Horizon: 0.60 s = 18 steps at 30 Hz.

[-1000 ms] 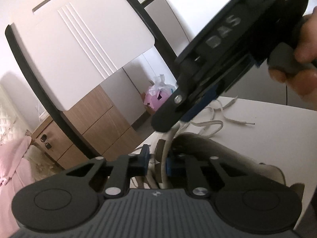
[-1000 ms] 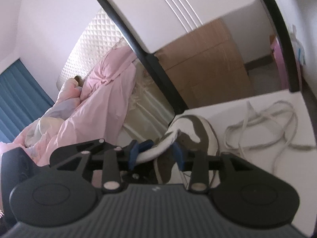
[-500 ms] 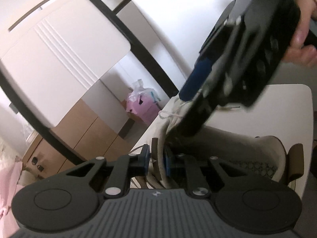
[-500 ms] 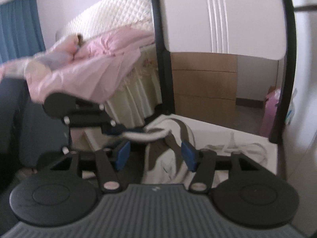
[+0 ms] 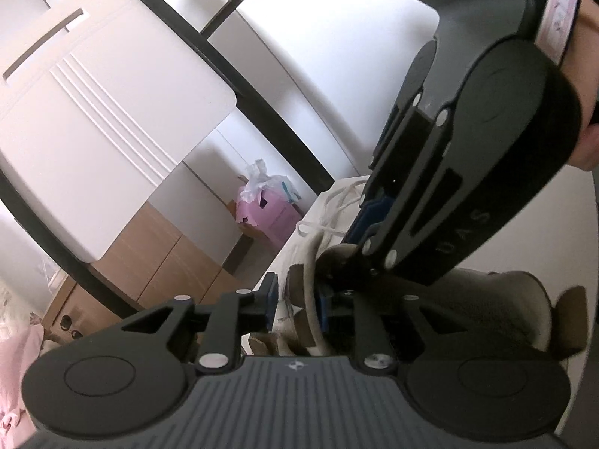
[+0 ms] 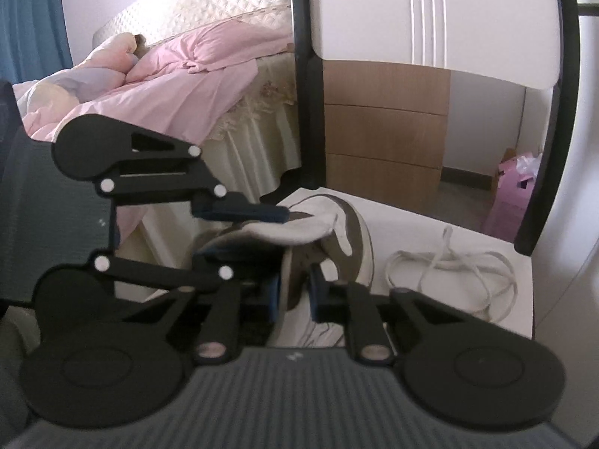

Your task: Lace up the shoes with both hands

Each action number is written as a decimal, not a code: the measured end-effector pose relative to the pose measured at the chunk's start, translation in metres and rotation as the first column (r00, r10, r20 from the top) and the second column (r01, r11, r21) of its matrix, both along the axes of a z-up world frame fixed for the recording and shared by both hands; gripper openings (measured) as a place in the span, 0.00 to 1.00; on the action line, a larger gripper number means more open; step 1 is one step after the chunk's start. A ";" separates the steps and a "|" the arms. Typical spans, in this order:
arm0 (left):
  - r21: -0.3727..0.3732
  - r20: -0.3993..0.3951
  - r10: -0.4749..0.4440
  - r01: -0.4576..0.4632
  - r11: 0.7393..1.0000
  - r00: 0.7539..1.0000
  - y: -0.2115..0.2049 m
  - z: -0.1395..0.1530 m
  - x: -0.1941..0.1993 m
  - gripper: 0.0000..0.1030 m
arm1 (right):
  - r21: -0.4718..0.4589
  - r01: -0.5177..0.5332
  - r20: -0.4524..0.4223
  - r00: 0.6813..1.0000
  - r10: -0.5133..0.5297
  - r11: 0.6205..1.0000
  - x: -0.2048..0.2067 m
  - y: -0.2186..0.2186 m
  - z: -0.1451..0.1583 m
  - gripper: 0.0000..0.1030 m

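Note:
A beige and brown shoe (image 6: 352,232) lies on a white table (image 6: 411,232), with no lace through its eyelets. In the right wrist view my left gripper (image 6: 279,234) reaches in from the left, shut on the shoe's pale tongue (image 6: 299,230). My right gripper (image 6: 294,293) is shut on the edge of the shoe's upper. From the left wrist view, the left gripper (image 5: 295,299) pinches that flap, and the right gripper (image 5: 344,254) reaches down from the upper right onto the shoe (image 5: 486,292). A loose white lace (image 6: 449,265) lies in a tangle beside the shoe.
A white chair back with a black frame (image 6: 449,18) stands right behind the table. Beyond it are wooden drawers (image 6: 385,131), a pink box (image 6: 513,194) on the floor and a bed with a pink quilt (image 6: 168,75). A hand (image 5: 587,142) holds the right gripper.
My right gripper was open half a second ago and has come down and shut on the shoe's edge. The left gripper has kept its hold on the tongue and lifted it.

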State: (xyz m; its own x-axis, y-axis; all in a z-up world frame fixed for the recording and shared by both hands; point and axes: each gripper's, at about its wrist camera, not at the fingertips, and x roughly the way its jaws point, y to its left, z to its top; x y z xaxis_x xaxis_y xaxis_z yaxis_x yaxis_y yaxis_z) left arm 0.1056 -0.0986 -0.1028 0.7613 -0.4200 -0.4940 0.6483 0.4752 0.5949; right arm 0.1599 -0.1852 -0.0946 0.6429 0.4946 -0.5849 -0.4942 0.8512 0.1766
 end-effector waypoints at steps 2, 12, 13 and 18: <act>0.011 0.024 -0.007 0.007 1.000 1.000 0.000 0.000 -0.002 0.30 | -0.002 -0.002 -0.002 1.000 0.002 1.000 0.000 -0.001 0.001 0.17; 0.163 0.093 -0.124 0.108 0.981 0.988 0.007 -0.012 -0.020 0.18 | 0.078 0.036 -0.060 0.998 -0.032 0.996 0.002 -0.020 0.001 0.18; 0.182 0.083 -0.132 0.115 0.977 0.988 0.007 -0.011 -0.023 0.18 | 0.088 0.054 -0.068 0.997 -0.048 0.995 0.004 -0.023 0.001 0.18; 0.250 0.015 -0.177 0.168 0.954 0.984 0.010 -0.009 -0.020 0.18 | 0.146 0.126 -0.115 0.987 -0.109 0.981 0.008 -0.031 -0.004 0.21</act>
